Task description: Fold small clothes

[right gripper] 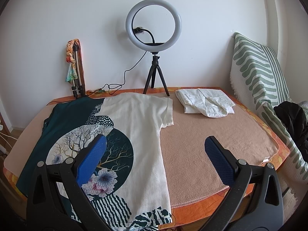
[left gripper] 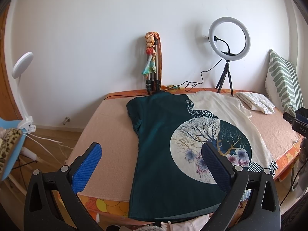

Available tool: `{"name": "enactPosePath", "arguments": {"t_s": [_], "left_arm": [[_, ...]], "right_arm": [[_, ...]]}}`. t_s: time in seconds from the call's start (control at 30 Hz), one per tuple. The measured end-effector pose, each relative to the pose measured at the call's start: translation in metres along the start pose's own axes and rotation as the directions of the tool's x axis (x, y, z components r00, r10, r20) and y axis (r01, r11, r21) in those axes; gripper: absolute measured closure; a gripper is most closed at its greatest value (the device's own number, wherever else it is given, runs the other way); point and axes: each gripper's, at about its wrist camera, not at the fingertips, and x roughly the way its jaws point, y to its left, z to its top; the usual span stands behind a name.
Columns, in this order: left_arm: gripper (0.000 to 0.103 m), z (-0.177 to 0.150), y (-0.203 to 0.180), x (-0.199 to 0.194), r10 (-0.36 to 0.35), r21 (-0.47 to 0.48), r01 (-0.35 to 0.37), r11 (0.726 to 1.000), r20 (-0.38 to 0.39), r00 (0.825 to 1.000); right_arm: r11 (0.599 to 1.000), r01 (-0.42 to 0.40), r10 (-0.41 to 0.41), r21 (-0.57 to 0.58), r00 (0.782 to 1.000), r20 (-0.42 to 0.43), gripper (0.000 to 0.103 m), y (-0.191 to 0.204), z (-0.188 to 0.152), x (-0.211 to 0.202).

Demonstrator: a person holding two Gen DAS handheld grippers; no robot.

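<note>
Blue-padded fingers (left gripper: 88, 167) of the left gripper (left gripper: 152, 165) sit nearest the lens, spread wide apart, nothing between them. Left finger hangs over bare blanket, right finger over the printed circle on the t-shirt (left gripper: 163, 144). Whether the tips touch the cloth: cannot tell.

Right gripper (right gripper: 156, 159) likewise agape and empty; its left finger over the tree-and-flower print, its right finger over open blanket.

T-shirt lies flat, spread out on the peach blanket (right gripper: 211, 134), collar toward the wall, hem at the near edge of the bed and hanging slightly over it. One half dark teal, other half cream, with a round tree-and-flower motif across the middle and striped patches near the hem. Both short sleeves spread outward.

Beyond the cream sleeve, apart from it: a folded white garment (right gripper: 206, 104) on the far right part of the blanket. Orange patterned bedcover (right gripper: 269, 154) shows round the blanket's border.

Against the white wall: ring light (right gripper: 154, 23) on a small black tripod, cable trailing left; a folded tripod (left gripper: 154, 65) with a coloured scarf tied on it. Green-striped cushion (right gripper: 258, 67) stands at the right end. Dark clothing (right gripper: 292, 119) lies beside the cushion
</note>
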Motion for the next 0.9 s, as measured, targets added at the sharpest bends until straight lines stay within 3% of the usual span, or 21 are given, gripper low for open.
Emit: {"name": "enactPosePath", "arguments": {"t_s": [0.63,0.9], "left_arm": [[0.000,-0.008,0.014,0.005,0.011,-0.012,-0.011,1.000,-0.016,1.000],[0.001,-0.036,0.048,0.022,-0.073,-0.075,0.065,0.995,-0.110,0.991]], "right_arm": [[0.999,-0.049,0.049,-0.023,0.999,0.002,0.000,0.025,0.010,0.004],[0.989,-0.142,0.142,-0.042,0.990,-0.007,0.003,0.057,0.020,0.013]]}}
